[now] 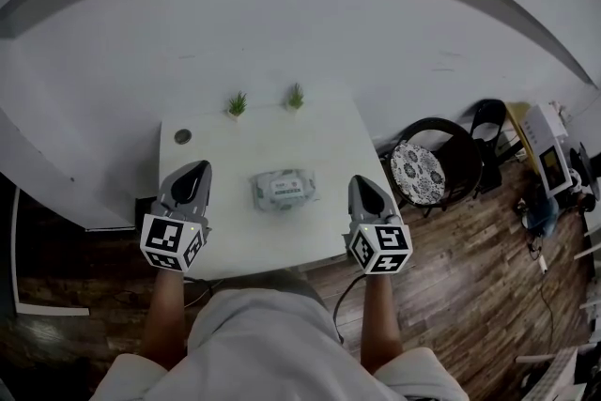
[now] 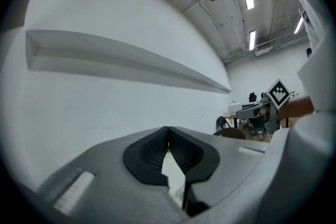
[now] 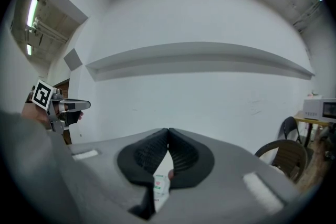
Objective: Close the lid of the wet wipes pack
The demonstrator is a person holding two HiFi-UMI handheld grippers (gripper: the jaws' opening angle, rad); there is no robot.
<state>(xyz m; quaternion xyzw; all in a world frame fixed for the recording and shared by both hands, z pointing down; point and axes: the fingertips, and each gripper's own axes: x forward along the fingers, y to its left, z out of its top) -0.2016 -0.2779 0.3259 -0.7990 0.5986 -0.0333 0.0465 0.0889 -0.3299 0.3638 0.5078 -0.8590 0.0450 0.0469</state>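
The wet wipes pack (image 1: 284,190), grey-green with a white lid patch on top, lies in the middle of the small white table (image 1: 319,131). From this height I cannot tell whether its lid is up or down. My left gripper (image 1: 197,169) hovers at the pack's left and my right gripper (image 1: 361,184) at its right, both apart from it. In the left gripper view the left gripper (image 2: 168,129) has its jaws shut with nothing between them. The right gripper (image 3: 168,131) is shut too, and a strip of the pack (image 3: 159,186) shows below its pads.
Two small potted plants (image 1: 238,104) (image 1: 296,97) stand at the table's far edge against the white wall, and a round dark disc (image 1: 182,136) lies at the far left corner. A dark chair with a patterned cushion (image 1: 419,172) stands on the wooden floor to the right.
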